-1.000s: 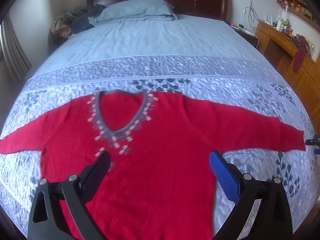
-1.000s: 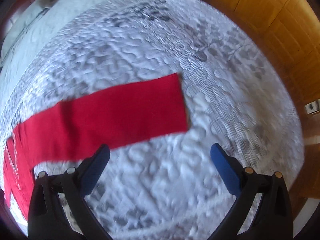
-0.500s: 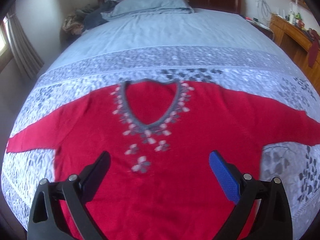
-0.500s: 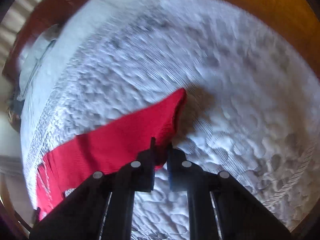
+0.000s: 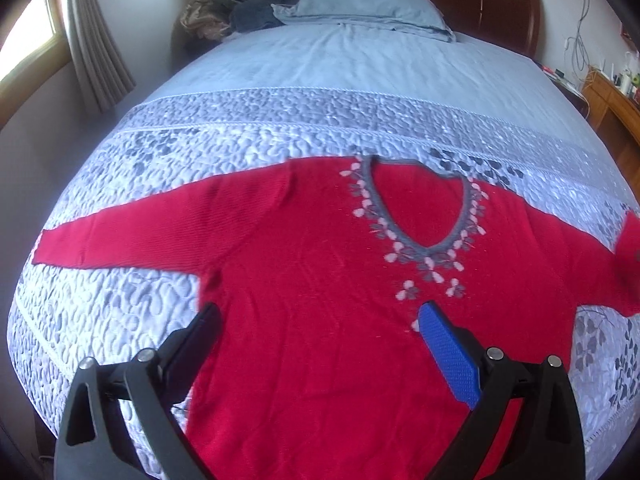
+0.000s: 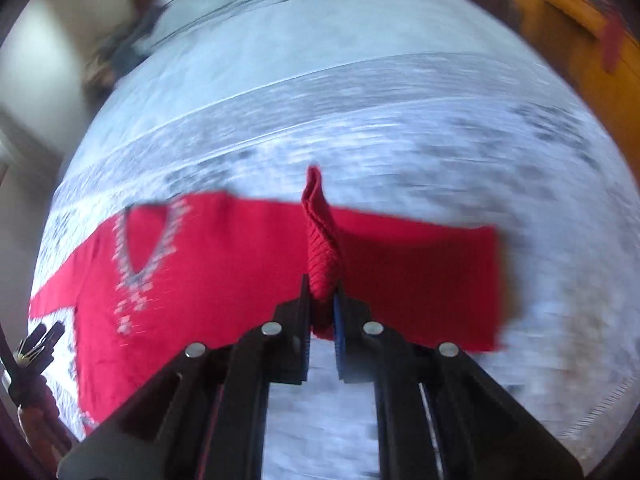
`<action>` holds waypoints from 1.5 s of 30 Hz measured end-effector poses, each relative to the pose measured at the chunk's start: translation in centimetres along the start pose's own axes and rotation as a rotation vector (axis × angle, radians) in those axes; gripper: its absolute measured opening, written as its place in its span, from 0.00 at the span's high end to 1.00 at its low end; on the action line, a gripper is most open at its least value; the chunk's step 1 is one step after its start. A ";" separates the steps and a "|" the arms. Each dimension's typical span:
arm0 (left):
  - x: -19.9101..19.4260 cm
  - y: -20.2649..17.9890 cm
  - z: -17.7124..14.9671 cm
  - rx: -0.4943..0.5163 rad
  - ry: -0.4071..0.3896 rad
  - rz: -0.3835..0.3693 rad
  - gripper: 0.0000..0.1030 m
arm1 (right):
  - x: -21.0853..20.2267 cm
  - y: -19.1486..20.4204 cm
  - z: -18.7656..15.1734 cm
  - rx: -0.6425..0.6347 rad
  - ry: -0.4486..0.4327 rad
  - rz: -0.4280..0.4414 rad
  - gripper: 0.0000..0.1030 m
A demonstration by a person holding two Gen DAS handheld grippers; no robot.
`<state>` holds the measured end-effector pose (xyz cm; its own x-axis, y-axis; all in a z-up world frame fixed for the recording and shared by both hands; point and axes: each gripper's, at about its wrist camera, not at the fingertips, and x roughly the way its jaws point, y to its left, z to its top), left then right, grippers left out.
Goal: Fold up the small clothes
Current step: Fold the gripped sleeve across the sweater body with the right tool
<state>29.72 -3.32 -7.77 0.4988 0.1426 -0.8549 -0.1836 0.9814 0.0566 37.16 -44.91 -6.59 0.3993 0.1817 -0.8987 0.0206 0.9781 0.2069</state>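
A: Right tool (image 6: 322,312): a second ago spread wide over the bare quilt beside the sleeve cuff (image 6: 320,224); now pinched shut on it, knit bunched upright between the jaws. Sleeve lifted, doubled back toward the body.

B: So the first fold is under way. Left tool (image 5: 320,320)?

A: Jaws wide apart, holding nothing, hovering over the lower front of the red sweater (image 5: 340,320). Its view has swung left since before; the left sleeve (image 5: 120,240) now shows whole, flat, untouched.

B: Where's the garment lying?

A: Face up, spread across the foot of the bed (image 5: 280,128), neckline (image 5: 420,216) toward the pillow (image 5: 360,8). Hem hidden behind the tool.

B: Room to work?

A: Plenty of quilt above the shoulders. Tight on the left: cuff end sits near the bed's edge, wall and curtain (image 5: 96,40) beyond. Wooden cabinet (image 6: 580,40) past the right edge. Judgement: carry the sleeve inward across the chest, away from both edges.
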 end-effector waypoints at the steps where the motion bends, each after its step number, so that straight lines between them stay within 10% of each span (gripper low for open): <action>1: -0.1 0.6 0.0 -0.001 -0.002 0.002 0.04 | 1.0 2.1 0.3 -0.013 0.010 0.029 0.92; 9: 0.5 2.5 0.2 -0.009 0.009 -0.021 0.04 | 8.0 17.2 -0.4 -0.135 0.103 0.190 0.91; 12: 1.3 2.3 0.4 -0.016 0.031 -0.054 0.04 | 10.1 19.3 -1.2 -0.156 0.158 0.207 0.73; 19: 4.1 -1.5 0.9 -0.020 0.111 -0.240 0.06 | 8.3 14.5 -2.2 -0.134 0.124 0.207 0.69; 31: 11.9 -11.2 0.7 -0.025 0.409 -0.499 0.57 | 7.3 3.7 -5.5 -0.055 0.101 0.116 0.69; 36: 11.9 -11.9 1.1 0.001 0.361 -0.446 0.96 | 6.4 1.5 -6.8 -0.014 0.075 0.144 0.69; 45: 5.6 -5.5 5.7 -0.103 0.070 -0.422 0.97 | 3.7 1.2 -7.6 -0.010 0.018 0.160 0.69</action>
<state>38.37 -7.18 -9.93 0.4903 -0.2803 -0.8253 -0.0611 0.9335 -0.3533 31.65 -42.28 -12.61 0.3800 0.3373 -0.8613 -0.0512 0.9374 0.3446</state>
